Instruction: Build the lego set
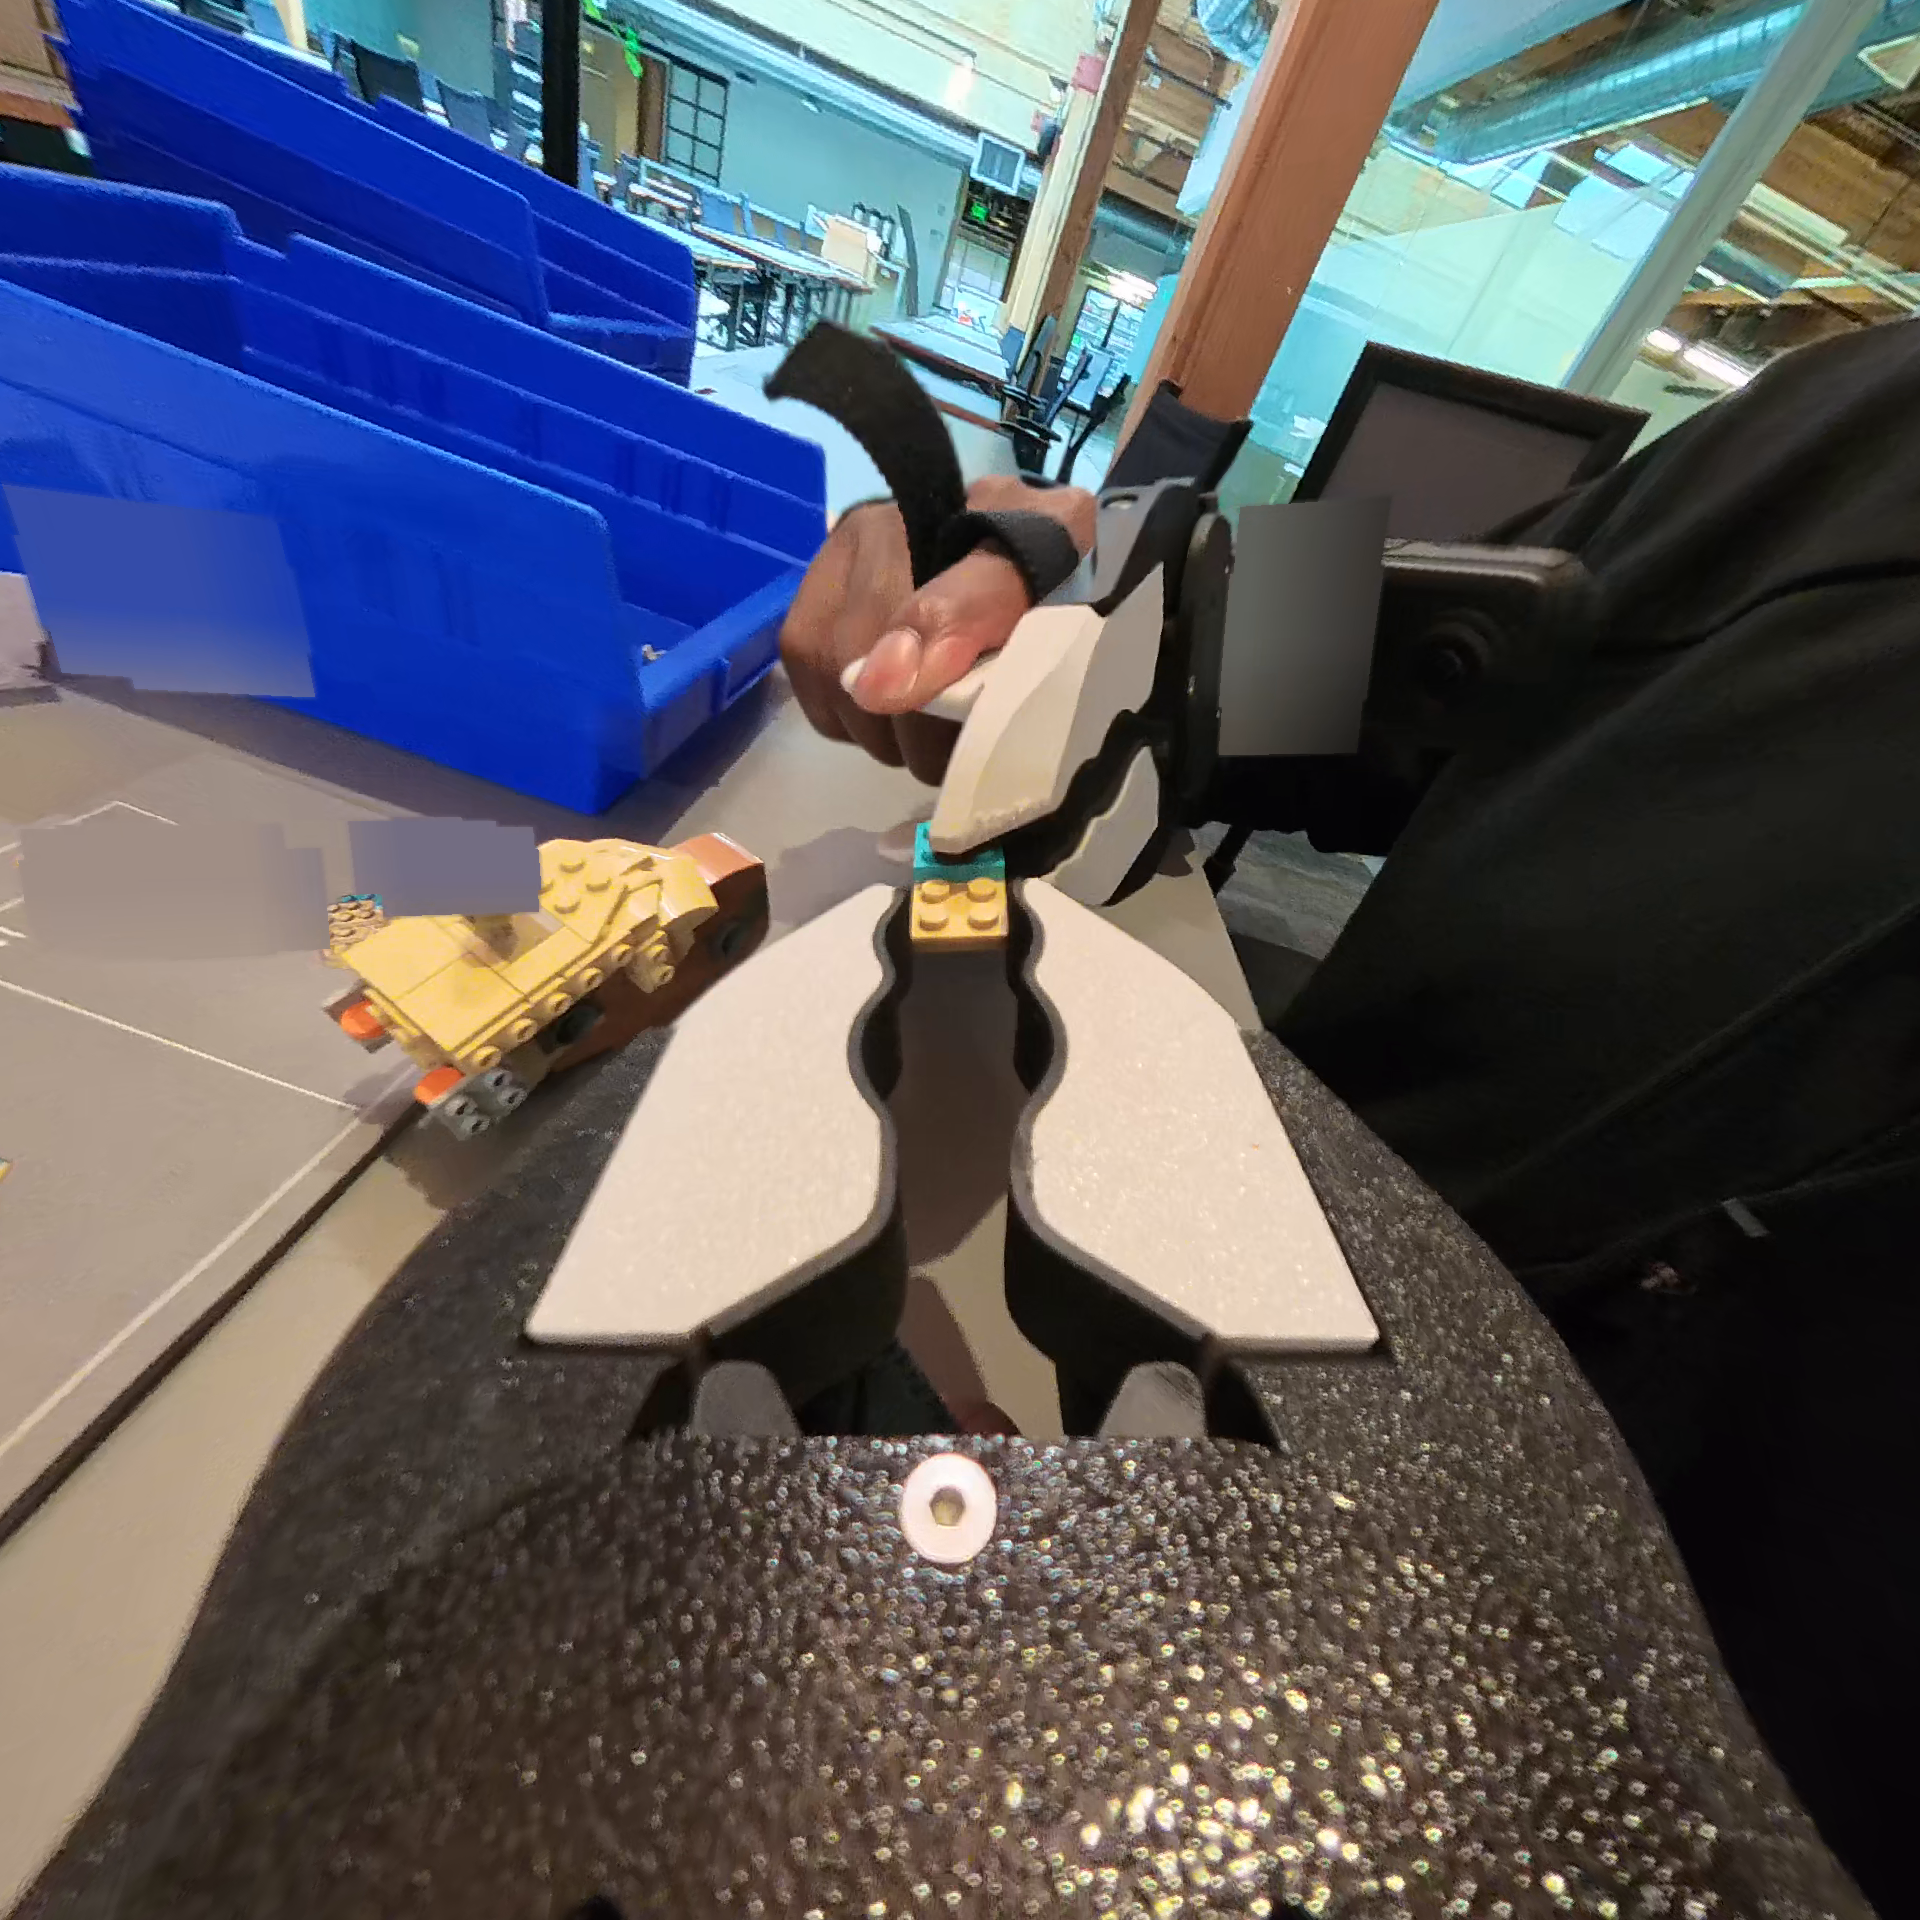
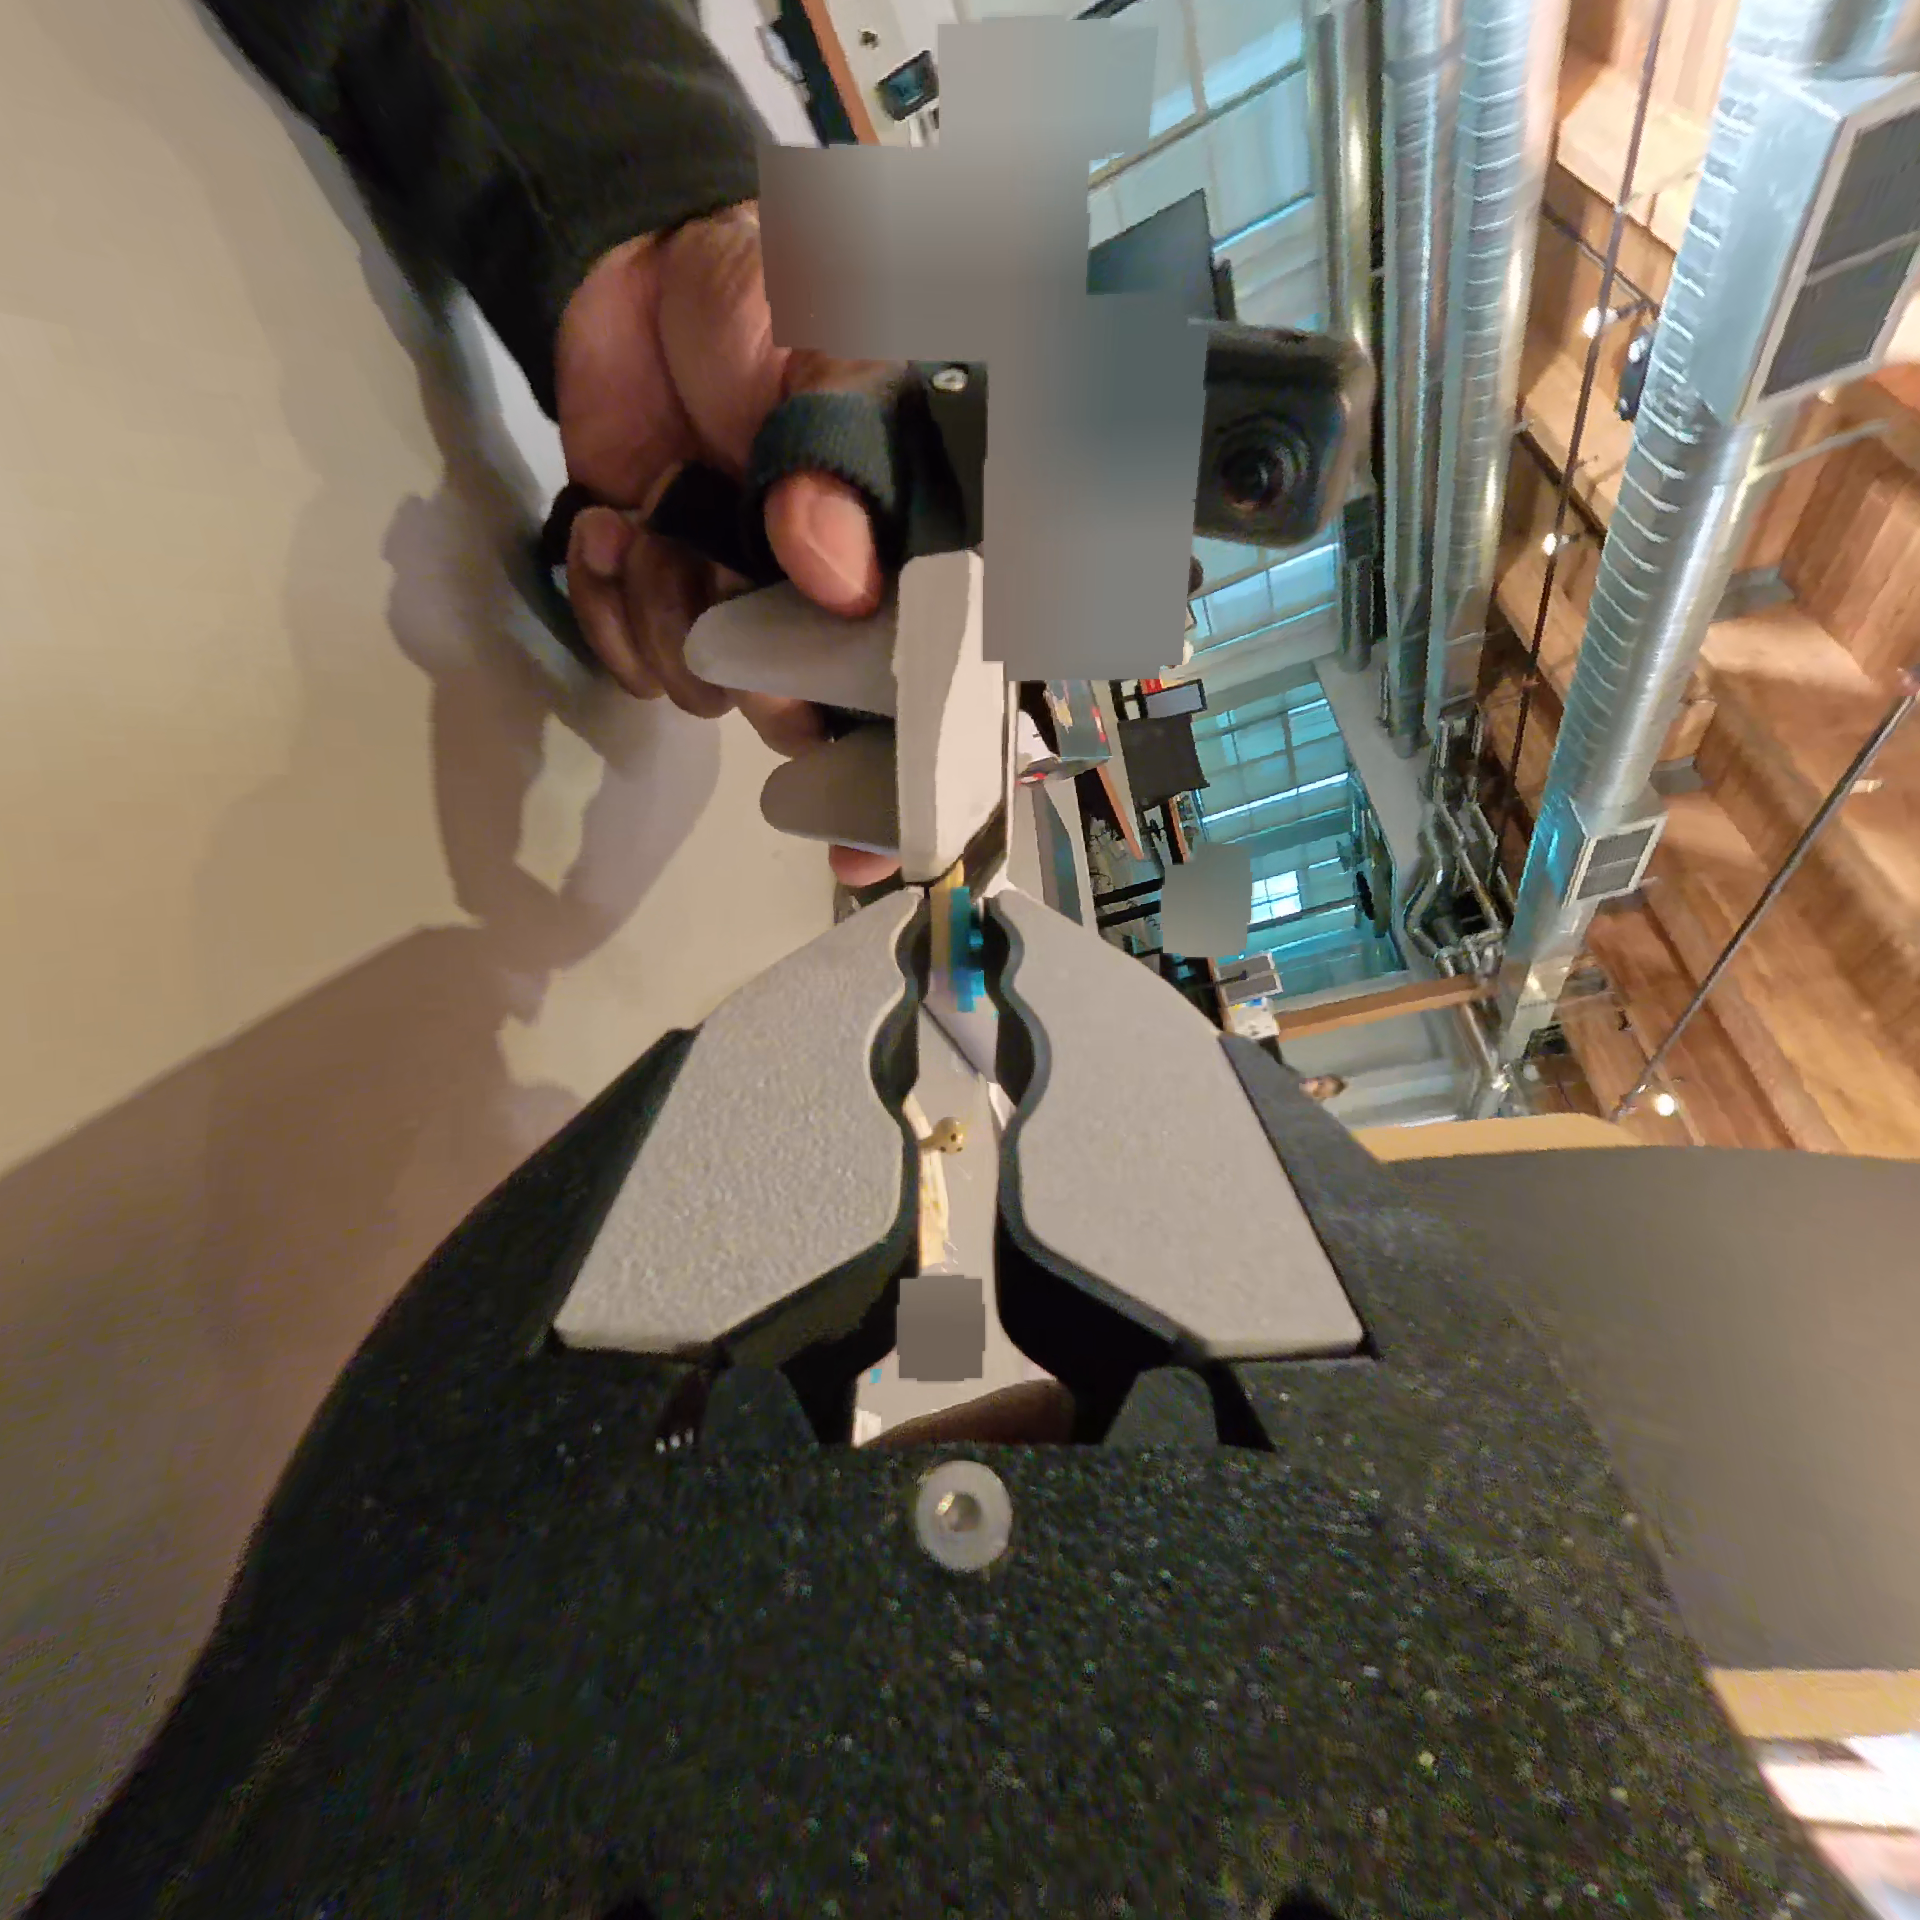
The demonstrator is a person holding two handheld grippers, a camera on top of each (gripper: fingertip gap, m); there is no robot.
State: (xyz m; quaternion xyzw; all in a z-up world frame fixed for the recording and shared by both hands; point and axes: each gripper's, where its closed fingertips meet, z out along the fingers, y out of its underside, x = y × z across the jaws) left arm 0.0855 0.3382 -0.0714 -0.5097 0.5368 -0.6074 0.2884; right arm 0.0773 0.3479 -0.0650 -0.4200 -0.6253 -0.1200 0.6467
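Brick (image 1: 960, 914) pinched between left tongs' (image 1: 958, 902) tips, right tongs (image 1: 971, 826) touching.

tongs (image 1: 958, 914): grey wavy-edged fingers | base: black speckled, pale screw (image 1: 947, 1505) | sleeve (image 1: 1621, 831): black, perhaps fleece

Teal plate (image 1: 961, 860): far part covered by right gripper (image 1: 971, 826) tip; full shape n/a.
Tan plate (image 1: 960, 912): sides hidden behind left gripper (image 1: 958, 914) fingers (image 1: 764, 1091); underside not seen.
Right wrist view: both plates edge-on, teal plate (image 2: 968, 961) too small to count studs; which one the right fingers (image 2: 769, 1132) pinch, can't tell.
Lego model (image 1: 540, 961) on bench (image 1: 156, 1091): near end cut by left gripper body, top partly under mosaic patch.
Blue bins (image 1: 416, 540): contents not visible, left side off-frame.
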